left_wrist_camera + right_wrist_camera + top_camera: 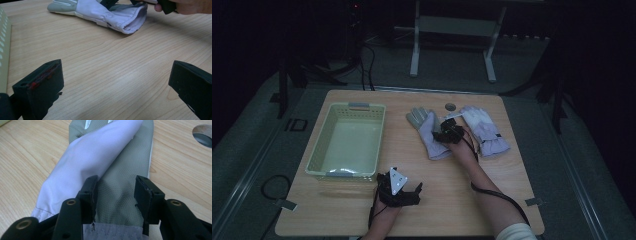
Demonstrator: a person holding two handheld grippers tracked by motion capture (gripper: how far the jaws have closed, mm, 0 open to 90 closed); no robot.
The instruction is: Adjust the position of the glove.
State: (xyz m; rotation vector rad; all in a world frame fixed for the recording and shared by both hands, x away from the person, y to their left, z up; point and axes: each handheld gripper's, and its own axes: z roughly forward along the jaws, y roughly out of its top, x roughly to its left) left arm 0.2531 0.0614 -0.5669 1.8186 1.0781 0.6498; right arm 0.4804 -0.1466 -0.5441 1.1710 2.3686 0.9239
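On the light wooden desk [452,195] lie two pale lilac fabric gloves with grey palms. The left-hand glove [428,131] lies near the middle of the desk, its grey fingers pointing away from the person and its cuff towards them. The second lilac glove [484,131] lies just to its right, near the desk's far right part.

The right gripper [447,131] is down between the two gloves, at the inner edge of the left-hand glove. In the right gripper view its jaws stand narrowly apart, one on each side of a ridge of the glove's grey textured palm fabric [117,187], with a fold of lilac cloth lying over the glove just beyond them. Whether the pads already press the fabric or only flank it is hard to tell from this angle. A small round grey hole [203,135] in the desk shows beyond the glove, at the upper right of that view.

The left gripper [398,187] rests near the desk's front edge, just in front of the pale yellow perforated plastic basket [314,160] that stands on the left half of the desk. Its jaws are wide apart over bare wood, holding nothing, well clear of the gloves.
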